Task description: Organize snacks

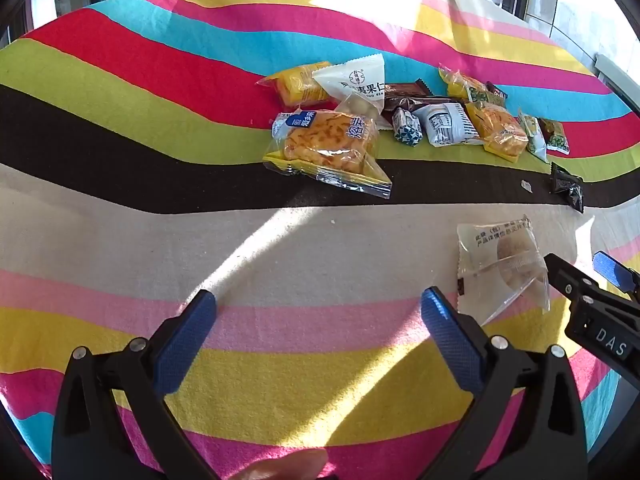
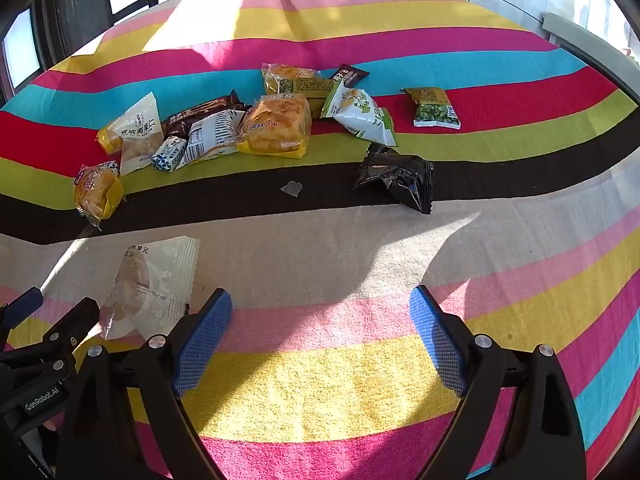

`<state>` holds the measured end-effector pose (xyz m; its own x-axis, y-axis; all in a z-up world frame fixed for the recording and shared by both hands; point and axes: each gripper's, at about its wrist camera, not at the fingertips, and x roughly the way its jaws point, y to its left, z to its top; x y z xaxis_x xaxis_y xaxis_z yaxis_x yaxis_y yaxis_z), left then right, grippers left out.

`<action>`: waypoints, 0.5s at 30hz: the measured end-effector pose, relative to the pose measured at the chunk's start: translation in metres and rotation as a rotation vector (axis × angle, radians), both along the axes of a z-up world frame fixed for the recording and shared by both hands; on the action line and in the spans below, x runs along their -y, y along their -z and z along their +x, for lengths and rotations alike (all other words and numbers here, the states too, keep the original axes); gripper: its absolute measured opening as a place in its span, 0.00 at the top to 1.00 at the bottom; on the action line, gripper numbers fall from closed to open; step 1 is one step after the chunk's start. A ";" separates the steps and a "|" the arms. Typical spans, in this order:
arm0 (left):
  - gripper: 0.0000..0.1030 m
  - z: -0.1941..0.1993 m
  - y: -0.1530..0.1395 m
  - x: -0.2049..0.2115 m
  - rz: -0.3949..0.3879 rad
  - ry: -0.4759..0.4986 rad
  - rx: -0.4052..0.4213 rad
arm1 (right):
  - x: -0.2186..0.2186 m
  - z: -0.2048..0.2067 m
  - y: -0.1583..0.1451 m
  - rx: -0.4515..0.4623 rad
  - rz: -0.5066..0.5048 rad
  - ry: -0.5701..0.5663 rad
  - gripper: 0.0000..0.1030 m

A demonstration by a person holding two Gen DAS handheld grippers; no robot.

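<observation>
Hovering over a striped cloth [image 1: 120,92] on the counter, both grippers point down at it with nothing held. Left gripper [image 1: 318,316] has its jaws spread wide, empty, above the pink and yellow stripes. Right gripper [image 2: 320,316] is the same: jaws released, only cloth between them.

Clear packet [image 1: 502,266] with a round pastry inside lies on the cream stripe, between the two grippers, just beside the left gripper's right finger and touching neither set of pads.

Black band [image 2: 240,200] is the landmark. Beyond it, on the green and red stripes, sits the snack pile [image 2: 224,128]: bread packs, a white triangle-top pack, brown bars, a small blue-white pack. Bread pack [image 1: 328,144] on the pile's left side overlaps the band's far edge. Black pack [image 2: 396,178] lies on the band, its near corner over the cream stripe. Green-pea pack [image 2: 434,108] sits alone beyond the band on the red stripe, right of the pile. Small clear scrap [image 2: 292,189] lies on the band itself.
</observation>
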<state>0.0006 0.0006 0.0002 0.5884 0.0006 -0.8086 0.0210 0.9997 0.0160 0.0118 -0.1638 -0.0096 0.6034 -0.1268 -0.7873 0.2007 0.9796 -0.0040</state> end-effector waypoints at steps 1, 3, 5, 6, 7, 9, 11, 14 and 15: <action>0.01 0.000 0.000 0.000 0.000 0.000 0.000 | 0.000 0.000 0.000 0.000 0.000 0.000 0.15; 0.01 0.000 0.000 0.000 0.000 0.000 0.000 | 0.000 0.001 0.000 -0.001 0.000 0.000 0.15; 0.01 0.000 0.000 0.000 0.001 0.000 0.000 | 0.000 0.000 0.000 -0.001 0.000 0.000 0.15; 0.01 0.000 0.000 0.000 0.001 0.000 0.000 | 0.000 0.001 0.001 0.000 0.000 0.000 0.15; 0.01 0.000 0.000 0.000 0.001 0.000 0.000 | 0.000 0.000 0.000 0.000 0.000 0.000 0.15; 0.01 0.000 0.000 0.000 0.001 0.000 0.000 | 0.000 0.000 0.001 0.000 0.000 0.000 0.15; 0.01 0.000 0.000 0.000 0.001 0.000 -0.001 | 0.000 0.000 0.001 -0.001 0.000 0.000 0.15; 0.01 0.000 0.000 0.000 0.001 0.000 0.000 | 0.000 0.001 0.001 -0.001 0.000 0.000 0.15; 0.01 0.000 0.000 0.000 0.001 0.000 -0.001 | 0.000 0.000 0.001 -0.001 0.000 0.000 0.15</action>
<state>0.0007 0.0004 0.0002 0.5880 0.0015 -0.8089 0.0211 0.9996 0.0173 0.0122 -0.1637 -0.0102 0.6028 -0.1266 -0.7878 0.2007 0.9797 -0.0038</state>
